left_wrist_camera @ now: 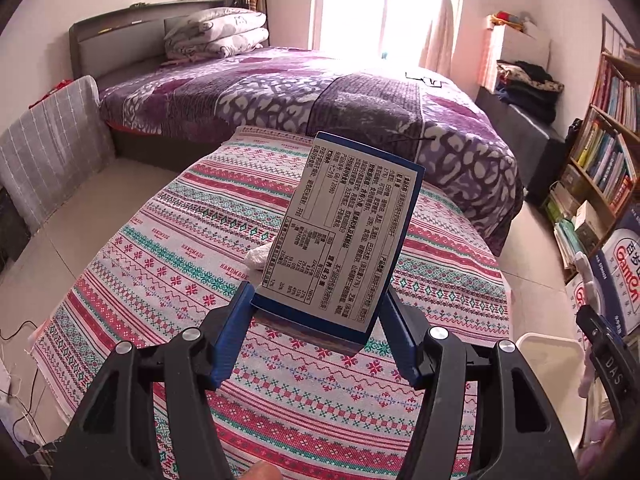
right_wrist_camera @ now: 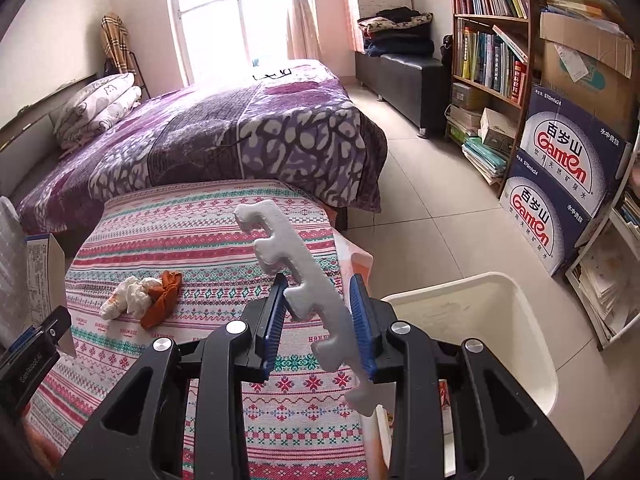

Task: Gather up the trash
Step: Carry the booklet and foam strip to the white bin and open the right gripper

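My left gripper [left_wrist_camera: 318, 304] is shut on a blue cardboard box [left_wrist_camera: 340, 232] with a white printed label, held above the patterned tablecloth [left_wrist_camera: 160, 264]. The same box [right_wrist_camera: 40, 280] shows at the left edge of the right wrist view. My right gripper [right_wrist_camera: 320, 308] is shut on a long white foam piece [right_wrist_camera: 304, 280] with notches, held slantwise over the table's right edge. On the cloth lie a crumpled white tissue [right_wrist_camera: 128, 298] and an orange peel [right_wrist_camera: 164, 296] touching it. A white bin [right_wrist_camera: 480, 320] stands on the floor just right of the table.
A bed with a purple blanket [right_wrist_camera: 240, 128] stands behind the table. Bookshelves [right_wrist_camera: 488, 40] and stacked water cartons [right_wrist_camera: 560, 184] line the right wall. A dark bench [right_wrist_camera: 404, 72] with folded clothes sits near the window. Cables [left_wrist_camera: 16, 400] lie on the floor at left.
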The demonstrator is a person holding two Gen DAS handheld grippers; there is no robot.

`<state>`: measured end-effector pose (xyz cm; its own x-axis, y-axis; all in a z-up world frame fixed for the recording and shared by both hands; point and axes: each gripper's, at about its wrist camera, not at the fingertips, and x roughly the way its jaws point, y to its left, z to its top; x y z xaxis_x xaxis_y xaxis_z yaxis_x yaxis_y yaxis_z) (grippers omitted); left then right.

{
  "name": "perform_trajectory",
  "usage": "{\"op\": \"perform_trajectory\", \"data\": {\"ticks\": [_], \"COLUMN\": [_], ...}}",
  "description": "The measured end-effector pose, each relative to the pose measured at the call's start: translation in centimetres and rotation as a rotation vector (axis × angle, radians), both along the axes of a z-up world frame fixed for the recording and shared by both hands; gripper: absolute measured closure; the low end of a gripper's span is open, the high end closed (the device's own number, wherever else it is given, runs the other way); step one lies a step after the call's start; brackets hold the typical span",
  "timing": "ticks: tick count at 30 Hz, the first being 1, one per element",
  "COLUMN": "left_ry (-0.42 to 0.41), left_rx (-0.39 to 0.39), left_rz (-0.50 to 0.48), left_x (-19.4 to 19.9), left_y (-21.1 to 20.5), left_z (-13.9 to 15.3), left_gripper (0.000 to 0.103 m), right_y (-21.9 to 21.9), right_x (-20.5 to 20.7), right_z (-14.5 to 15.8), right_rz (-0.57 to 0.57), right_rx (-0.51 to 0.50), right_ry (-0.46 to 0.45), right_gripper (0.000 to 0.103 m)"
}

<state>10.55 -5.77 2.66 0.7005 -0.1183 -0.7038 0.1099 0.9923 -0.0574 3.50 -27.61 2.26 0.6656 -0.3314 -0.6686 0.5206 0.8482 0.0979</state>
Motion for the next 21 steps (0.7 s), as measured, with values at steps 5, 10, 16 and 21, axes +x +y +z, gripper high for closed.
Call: {"op": "perform_trajectory", "data": {"ticks": [5,10,16,21], "left_ry": [-0.006,-0.011,-0.012,-0.008], "left_rx": [0.005,0.008,0.009,0.018], "left_rz": [-0.028,-0.059,-0.096,-0.126], "left_x": [-0.6,-1.2,-1.7,-2.2], "left_y": [-1.1,-2.4,-4.0,-5.3], "left_z": [0.1,0.2,0.2,-0.2], "left_gripper": [0.042,0.041,0.041,0.041], "right_y": [-0.6,-1.4,-2.5,-3.9], "right_x": [-0.5,-1.2,-2.0,-3.1], "right_z": [-0.1,-0.2,-0.3,-0.4], "right_rz": [-0.015,-0.037,-0.068,-0.109], "right_rx": [0.002,0.01,0.008,0.013], "right_ry": [0.004,0.007,0.012,0.018], "right_gripper": [0.072,0.072,0.072,0.072]}}
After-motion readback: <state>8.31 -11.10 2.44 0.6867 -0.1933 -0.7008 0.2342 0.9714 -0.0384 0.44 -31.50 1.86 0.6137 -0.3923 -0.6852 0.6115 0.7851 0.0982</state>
